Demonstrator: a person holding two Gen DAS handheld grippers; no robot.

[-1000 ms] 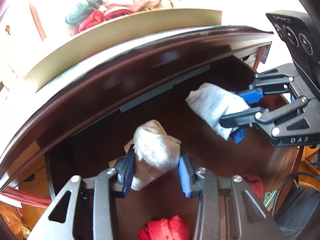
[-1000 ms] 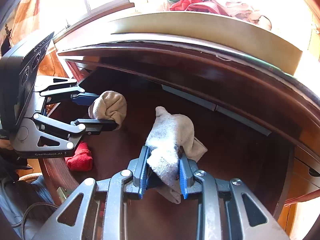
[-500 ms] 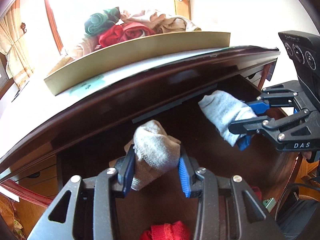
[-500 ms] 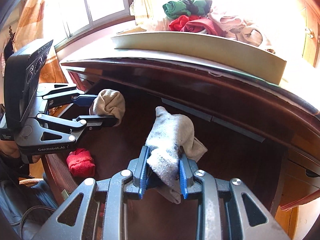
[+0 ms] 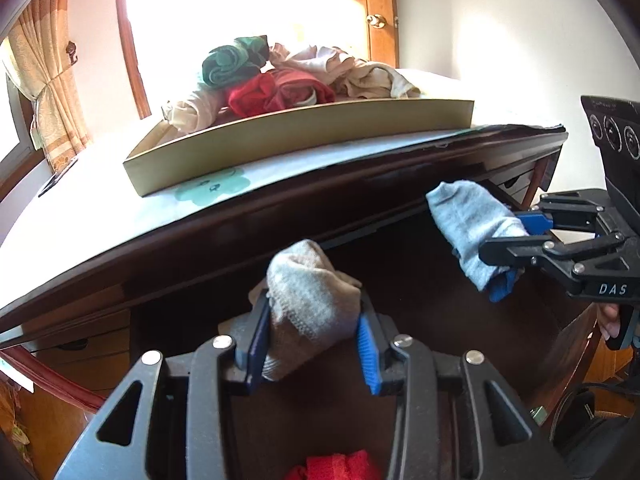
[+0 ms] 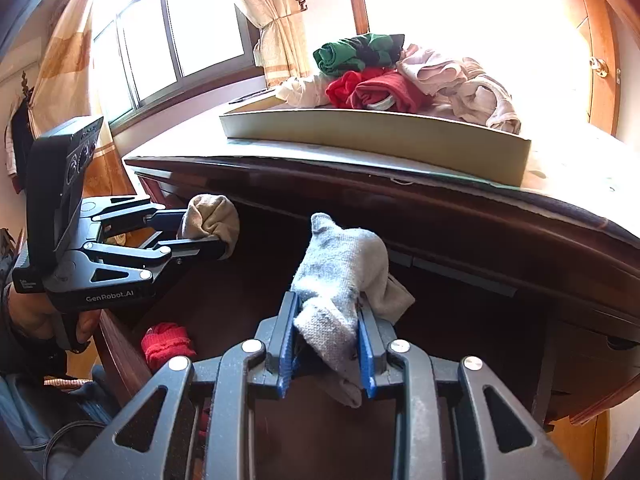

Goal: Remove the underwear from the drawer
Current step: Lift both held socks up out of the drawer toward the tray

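Observation:
My left gripper (image 5: 310, 336) is shut on a beige rolled garment (image 5: 308, 300) and holds it above the open dark wooden drawer (image 5: 460, 320). It also shows in the right wrist view (image 6: 208, 220). My right gripper (image 6: 326, 344) is shut on a grey rolled garment (image 6: 340, 276), also over the drawer; this garment shows in the left wrist view (image 5: 468, 224). A red garment (image 6: 166, 342) lies inside the drawer near its front left corner.
A shallow cardboard tray (image 5: 300, 140) stands on the desk top above the drawer, holding a pile of green, red and beige clothes (image 5: 280, 76). A window with curtains (image 6: 168, 40) is at the left. Small side drawers (image 5: 72, 340) flank the opening.
Both grippers have risen with their garments, out of the drawer toward the level of the desk top. The tray and its pile have come further into view.

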